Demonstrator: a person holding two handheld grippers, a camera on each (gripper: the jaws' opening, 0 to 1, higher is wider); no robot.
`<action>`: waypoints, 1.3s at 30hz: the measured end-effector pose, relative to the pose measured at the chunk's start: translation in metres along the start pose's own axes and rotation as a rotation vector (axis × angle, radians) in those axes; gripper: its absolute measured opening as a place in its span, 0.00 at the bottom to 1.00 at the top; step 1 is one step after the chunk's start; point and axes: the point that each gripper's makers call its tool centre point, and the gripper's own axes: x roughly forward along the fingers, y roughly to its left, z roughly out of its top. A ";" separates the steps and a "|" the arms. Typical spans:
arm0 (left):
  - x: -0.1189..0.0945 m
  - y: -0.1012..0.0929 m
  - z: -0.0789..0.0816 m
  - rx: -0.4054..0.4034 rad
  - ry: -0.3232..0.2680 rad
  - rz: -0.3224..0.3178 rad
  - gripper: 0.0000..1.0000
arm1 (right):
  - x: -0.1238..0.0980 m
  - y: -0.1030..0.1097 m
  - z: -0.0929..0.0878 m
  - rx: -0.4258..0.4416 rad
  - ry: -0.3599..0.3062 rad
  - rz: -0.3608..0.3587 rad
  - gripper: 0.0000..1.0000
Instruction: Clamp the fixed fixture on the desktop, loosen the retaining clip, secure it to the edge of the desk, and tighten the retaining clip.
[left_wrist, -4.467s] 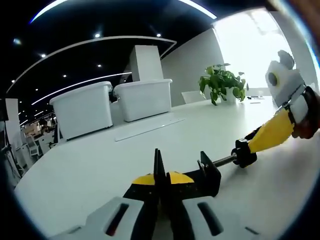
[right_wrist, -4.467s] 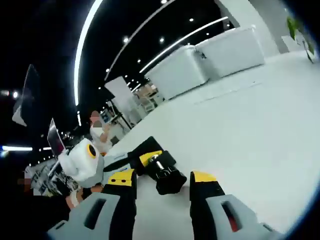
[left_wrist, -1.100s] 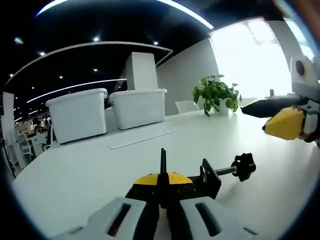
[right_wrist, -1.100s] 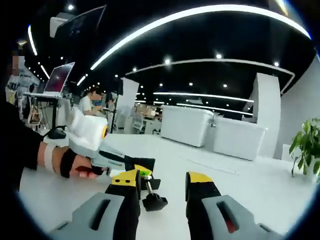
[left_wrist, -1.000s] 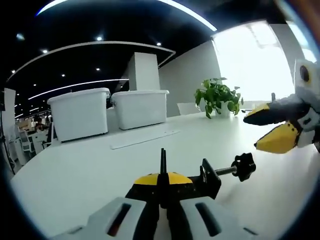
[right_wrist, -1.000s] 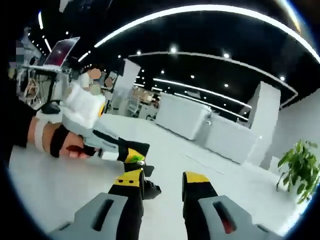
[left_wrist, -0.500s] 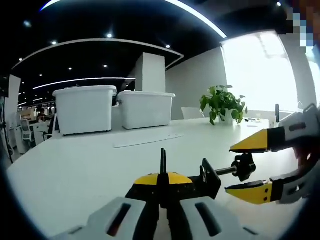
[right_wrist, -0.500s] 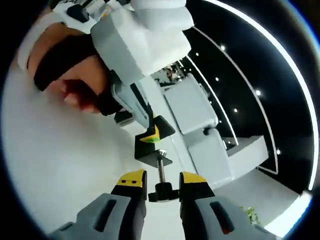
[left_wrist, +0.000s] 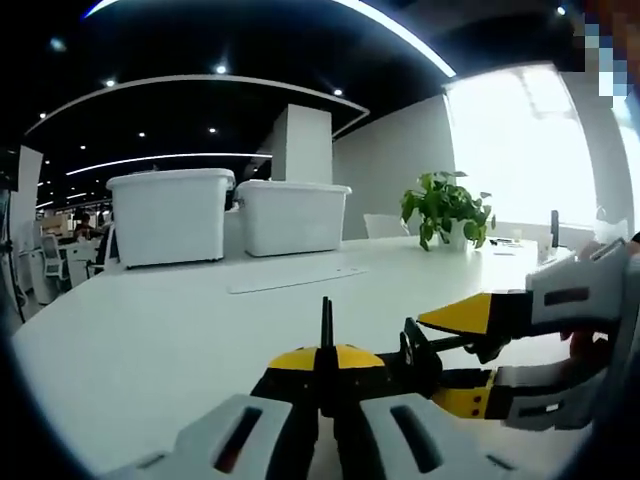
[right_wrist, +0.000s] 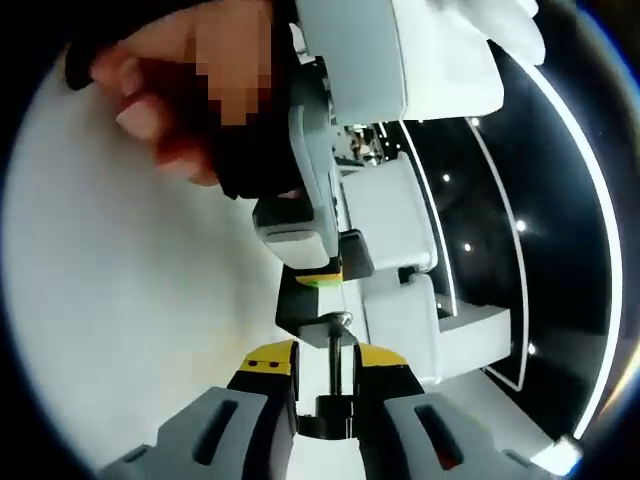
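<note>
- Now, in the left gripper view, the left gripper (left_wrist: 327, 365) has its yellow-tipped jaws pressed together on the black frame of the clamp fixture (left_wrist: 415, 358), which sits just above the white desk (left_wrist: 150, 340).
- The fixture's screw rod runs off toward 3 o'clock from the frame, ending in a black knob (left_wrist: 488, 345).
- The right gripper (left_wrist: 478, 358) comes in from 3 o'clock, one yellow tip above the rod and one below, jaws spread around it.
- In the right gripper view, the rod (right_wrist: 334, 362) stands between the right gripper's two yellow tips; the knob (right_wrist: 328, 419) sits low between the jaws, but whether the pads touch it I cannot tell.
- At 12 o'clock there, the left gripper's body and a hand (right_wrist: 175, 110) hold the frame (right_wrist: 310, 300).
- Far across the desk, at 11 o'clock in the left gripper view, stand two white bins (left_wrist: 170, 215); a potted plant (left_wrist: 445, 208) sits at 1 o'clock.
</note>
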 end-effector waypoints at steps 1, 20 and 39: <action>0.000 0.002 0.000 -0.005 0.003 0.007 0.02 | 0.000 0.000 0.001 -0.008 -0.005 0.000 0.17; -0.004 0.012 0.000 -0.055 0.000 0.061 0.06 | 0.005 -0.012 0.008 -0.099 -0.052 0.033 0.02; -0.006 -0.002 0.018 -0.022 -0.079 0.018 0.19 | 0.016 -0.020 -0.014 -0.006 -0.046 0.046 0.02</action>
